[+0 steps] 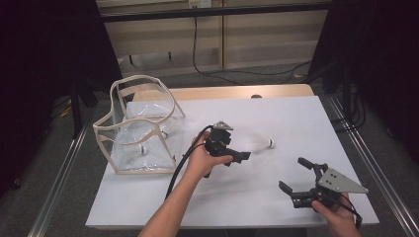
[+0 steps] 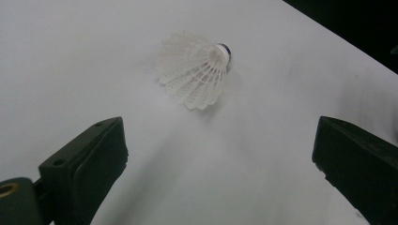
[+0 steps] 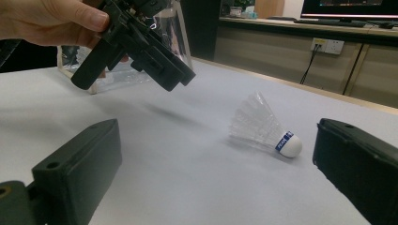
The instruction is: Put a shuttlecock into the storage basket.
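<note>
A white feather shuttlecock [image 1: 262, 144] lies on its side on the white table, cork end to the right. My left gripper [image 1: 233, 147] hovers just left of it, held over the table's middle. In the left gripper view its jaws stand wide open above the shuttlecock [image 2: 195, 70], with nothing between them [image 2: 220, 140]. My right gripper [image 1: 295, 174] is near the front right edge, open and empty. In the right gripper view the shuttlecock [image 3: 265, 126] lies ahead of the gripper [image 3: 216, 150], and the left gripper [image 3: 141, 47] hangs above the table.
A clear plastic bag with beige trim [image 1: 141, 126] stands open on the table's left side, with small white items inside. Its corner [image 3: 117, 70] sits behind the left gripper. The white table [image 1: 296, 118] ends in a wooden strip at the back.
</note>
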`<state>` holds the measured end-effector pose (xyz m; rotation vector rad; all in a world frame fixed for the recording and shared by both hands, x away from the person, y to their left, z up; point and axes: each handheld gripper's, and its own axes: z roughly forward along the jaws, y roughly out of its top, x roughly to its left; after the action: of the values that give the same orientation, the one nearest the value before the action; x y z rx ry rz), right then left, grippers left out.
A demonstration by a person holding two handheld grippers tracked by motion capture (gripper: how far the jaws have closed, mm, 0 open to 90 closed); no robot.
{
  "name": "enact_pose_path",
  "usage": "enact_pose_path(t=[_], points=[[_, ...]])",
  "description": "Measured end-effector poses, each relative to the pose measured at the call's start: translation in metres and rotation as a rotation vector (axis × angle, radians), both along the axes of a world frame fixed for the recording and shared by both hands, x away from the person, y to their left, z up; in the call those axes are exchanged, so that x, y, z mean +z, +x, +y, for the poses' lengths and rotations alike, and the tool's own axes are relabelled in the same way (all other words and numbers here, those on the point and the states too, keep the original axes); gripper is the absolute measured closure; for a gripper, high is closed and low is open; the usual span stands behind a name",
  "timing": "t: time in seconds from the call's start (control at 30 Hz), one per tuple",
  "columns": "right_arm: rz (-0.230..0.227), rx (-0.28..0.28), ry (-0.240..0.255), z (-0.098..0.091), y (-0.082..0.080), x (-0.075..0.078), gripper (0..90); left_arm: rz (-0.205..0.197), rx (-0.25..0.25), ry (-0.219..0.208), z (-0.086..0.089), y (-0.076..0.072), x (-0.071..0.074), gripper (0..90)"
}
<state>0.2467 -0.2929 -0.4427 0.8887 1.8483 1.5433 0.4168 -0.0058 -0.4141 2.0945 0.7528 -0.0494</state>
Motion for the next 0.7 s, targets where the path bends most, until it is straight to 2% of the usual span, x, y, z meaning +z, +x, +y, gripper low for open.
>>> enact_pose_path(t=[0.3,0.7], points=[[-0.004,-0.002,0.001,-0.0002,0.0001,-0.0001,1.1,-0.006,0.016,-0.005,-0.0029,0.0024,-0.0022,4.4],[0.001,0.000,0.000,0.0002,0.0004,-0.0003,1.1,-0.006,0.008,-0.008,-0.0077,0.0043,-0.0036,5.2]])
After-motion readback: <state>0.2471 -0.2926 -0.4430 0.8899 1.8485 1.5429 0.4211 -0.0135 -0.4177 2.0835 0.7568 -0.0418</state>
